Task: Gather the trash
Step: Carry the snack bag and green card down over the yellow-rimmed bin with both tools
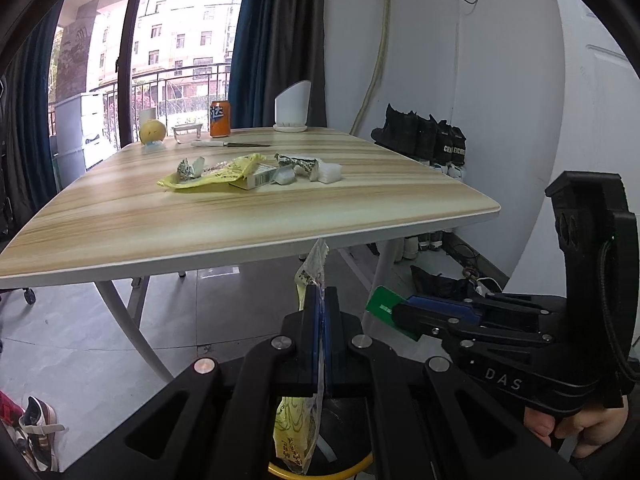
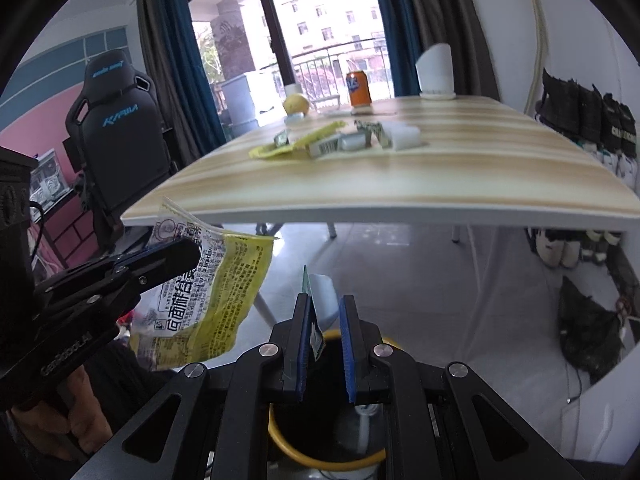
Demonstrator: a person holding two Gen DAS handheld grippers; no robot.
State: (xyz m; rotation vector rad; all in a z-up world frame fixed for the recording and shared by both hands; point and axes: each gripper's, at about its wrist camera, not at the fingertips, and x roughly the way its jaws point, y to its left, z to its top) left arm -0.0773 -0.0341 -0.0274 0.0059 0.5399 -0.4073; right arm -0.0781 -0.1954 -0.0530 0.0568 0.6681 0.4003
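Observation:
My left gripper (image 1: 320, 292) is shut on a yellow printed snack wrapper (image 1: 310, 272), which hangs below the table edge; in the right wrist view the left gripper (image 2: 188, 252) clamps the same wrapper (image 2: 216, 292) at its upper left. My right gripper (image 2: 325, 300) holds a thin green-and-white packet (image 2: 314, 320) against its left pad; from the left it shows as a green card (image 1: 378, 306). A yellow-rimmed black bin (image 2: 288, 450) sits directly beneath both grippers. More trash lies mid-table: a yellow wrapper (image 1: 216, 176), a barcoded box (image 1: 260, 178), crumpled foil (image 1: 190, 168) and a white block (image 1: 330, 172).
At the far end of the wooden table (image 1: 200, 232) stand an orange can (image 1: 220, 119), a yellow fruit (image 1: 153, 131), a knife (image 1: 230, 144) and a white holder (image 1: 292, 108). A black gaming chair (image 2: 116, 120) is at the left, shoes (image 1: 420, 140) line the right wall.

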